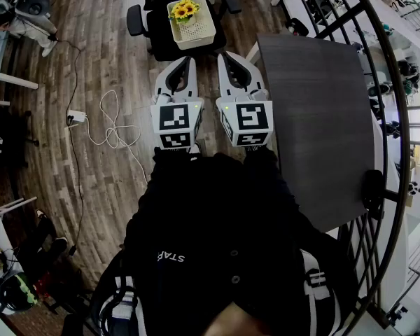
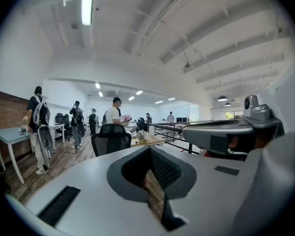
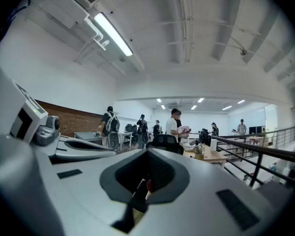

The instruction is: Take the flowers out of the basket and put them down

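Flowers [image 1: 183,9], yellow ones, sit in the white basket [image 1: 196,33], and the basket rests on a black chair [image 1: 141,19] straight ahead. The left gripper [image 1: 190,61] and right gripper [image 1: 222,56] hover side by side just short of it, both pointing its way and both clenched with nothing between the jaws (tips meeting in each gripper view). A grey desk [image 1: 315,117] lies just to the right. A white cable [image 1: 112,128] loops over the wooden floor [image 1: 105,54] on the left.
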Available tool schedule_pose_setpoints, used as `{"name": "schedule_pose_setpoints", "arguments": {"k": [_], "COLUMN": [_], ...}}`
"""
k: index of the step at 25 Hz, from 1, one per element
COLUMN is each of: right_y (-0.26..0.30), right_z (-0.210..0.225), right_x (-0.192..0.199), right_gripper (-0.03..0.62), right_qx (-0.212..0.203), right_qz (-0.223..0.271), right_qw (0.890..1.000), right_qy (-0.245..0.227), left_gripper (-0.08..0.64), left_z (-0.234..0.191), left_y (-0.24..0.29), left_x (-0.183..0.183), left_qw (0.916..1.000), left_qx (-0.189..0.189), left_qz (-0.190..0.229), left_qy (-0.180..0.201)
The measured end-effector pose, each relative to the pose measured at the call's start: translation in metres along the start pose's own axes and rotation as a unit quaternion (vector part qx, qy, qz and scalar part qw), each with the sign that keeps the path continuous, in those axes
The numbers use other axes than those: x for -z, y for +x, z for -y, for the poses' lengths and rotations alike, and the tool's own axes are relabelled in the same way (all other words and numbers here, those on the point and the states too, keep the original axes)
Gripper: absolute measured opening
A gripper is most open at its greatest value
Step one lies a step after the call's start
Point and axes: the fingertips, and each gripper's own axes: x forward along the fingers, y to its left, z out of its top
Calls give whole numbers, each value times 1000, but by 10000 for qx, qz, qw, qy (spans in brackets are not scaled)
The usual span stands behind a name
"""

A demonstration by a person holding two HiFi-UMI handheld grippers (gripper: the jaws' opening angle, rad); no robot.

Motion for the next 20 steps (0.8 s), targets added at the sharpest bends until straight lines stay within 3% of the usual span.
{"name": "schedule_pose_setpoints", "arguments": {"k": [8, 20], "right_y": [21, 33], "right_z": [-13, -27], "right_x": [3, 27], "right_gripper": [12, 12], "right_qx": [112, 223], "right_qz": [90, -255], "right_qw": [9999, 9993], "right_qy": [0, 129], "left_gripper": [0, 0], "left_z": [-27, -66], "left_y": [8, 8], "left_x": [11, 41], "left_qw": [10000, 9992], "left_qx": [48, -39], "left_qz": [-11, -247], "left_qy": [-26, -307]}}
